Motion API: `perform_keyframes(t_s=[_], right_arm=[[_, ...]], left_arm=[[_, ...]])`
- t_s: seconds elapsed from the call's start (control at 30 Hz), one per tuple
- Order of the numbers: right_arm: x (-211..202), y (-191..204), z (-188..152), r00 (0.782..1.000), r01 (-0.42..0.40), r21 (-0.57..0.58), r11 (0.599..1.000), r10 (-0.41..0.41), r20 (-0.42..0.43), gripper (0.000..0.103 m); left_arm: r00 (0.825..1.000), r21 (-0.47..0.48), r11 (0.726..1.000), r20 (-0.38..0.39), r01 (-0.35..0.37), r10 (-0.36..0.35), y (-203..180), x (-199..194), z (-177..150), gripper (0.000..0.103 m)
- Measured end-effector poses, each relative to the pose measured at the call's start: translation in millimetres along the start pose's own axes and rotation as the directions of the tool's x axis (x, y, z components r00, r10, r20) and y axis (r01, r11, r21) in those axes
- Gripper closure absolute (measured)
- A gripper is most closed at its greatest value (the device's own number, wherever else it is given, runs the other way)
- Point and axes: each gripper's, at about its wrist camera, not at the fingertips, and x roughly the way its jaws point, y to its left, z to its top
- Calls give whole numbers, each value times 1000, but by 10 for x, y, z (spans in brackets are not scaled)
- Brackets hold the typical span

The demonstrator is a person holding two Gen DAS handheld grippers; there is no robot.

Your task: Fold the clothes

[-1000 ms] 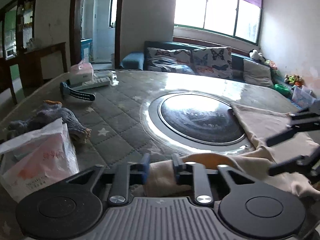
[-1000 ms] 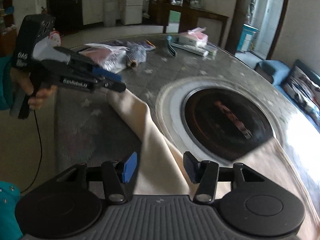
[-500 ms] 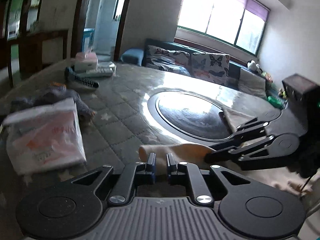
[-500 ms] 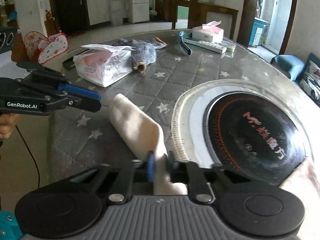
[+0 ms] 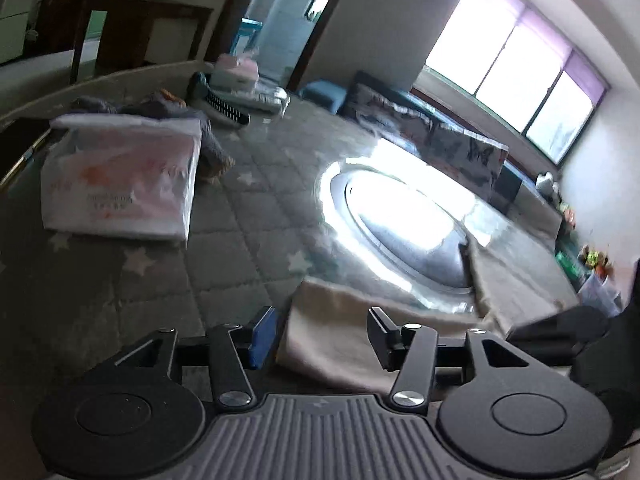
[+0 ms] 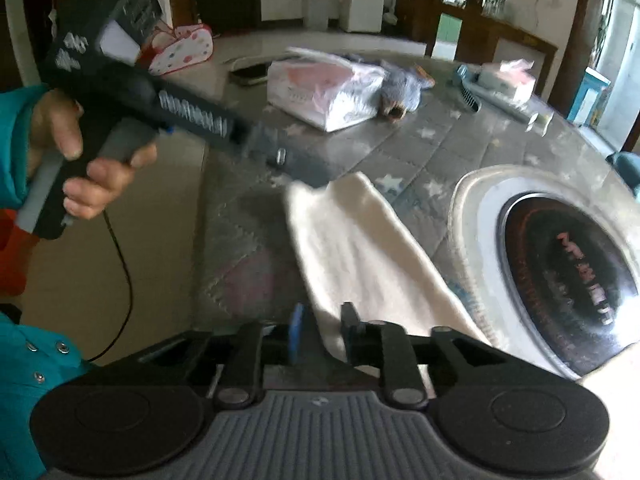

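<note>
The cream garment lies on the round table, folded into a long strip. It runs from the table's near edge toward the dark glass disc in the middle, and one part lies on the disc's rim. Red characters are printed on this disc, but they are too blurred to read. The white plastic bag has pink print and one line of small writing, also not readable.

The left gripper stands spread and its jaws are opening; the cloth's end lies between them, and the blue pad is clearly apart from it. The right gripper has its jaws only a little apart and opening, with the cloth's edge between them, no longer pinched. In the right wrist view a hand holds the left gripper's handle; white lettering on its side is smeared.

The quilted star-pattern cover left of the garment is free up to the bag. A tissue box and a comb sit at the far edge.
</note>
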Motion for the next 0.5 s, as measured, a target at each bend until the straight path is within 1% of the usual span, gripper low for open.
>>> perform_keyframes(t_s=[0.07, 0.13, 0.17, 0.2, 0.27, 0.3, 0.4, 0.5], right_arm=[[-134, -24, -5, 1000, 14, 12, 1000, -14, 20, 70], [-257, -81, -32, 999, 45, 33, 998, -46, 29, 62], [-313, -117, -55, 998, 64, 45, 997, -65, 27, 61], [-368, -153, -79, 996, 82, 58, 995, -84, 26, 61], [-475, -228, -130, 993, 118, 83, 989, -120, 21, 60], [-502, -278, -178, 991, 132, 103, 986, -134, 9, 60], [-549, -413, -351, 986, 167, 167, 972, -165, -25, 59], [-584, -522, -530, 981, 195, 226, 954, -186, -59, 59]], left_arm=[[999, 35, 999, -17, -27, 27, -45, 55, -29, 50], [999, 86, 995, -14, -48, 50, -106, 107, -57, 52], [998, 112, 992, -11, -59, 60, -137, 132, -71, 56], [998, 134, 989, -9, -67, 68, -159, 152, -73, 63], [997, 178, 981, -3, -78, 80, -181, 200, -66, 87], [997, 187, 979, 0, -79, 81, -178, 224, -37, 91], [997, 207, 975, 11, -80, 80, -161, 296, 61, 95], [992, 284, 951, 77, -119, 101, -239, 354, 238, 95]])
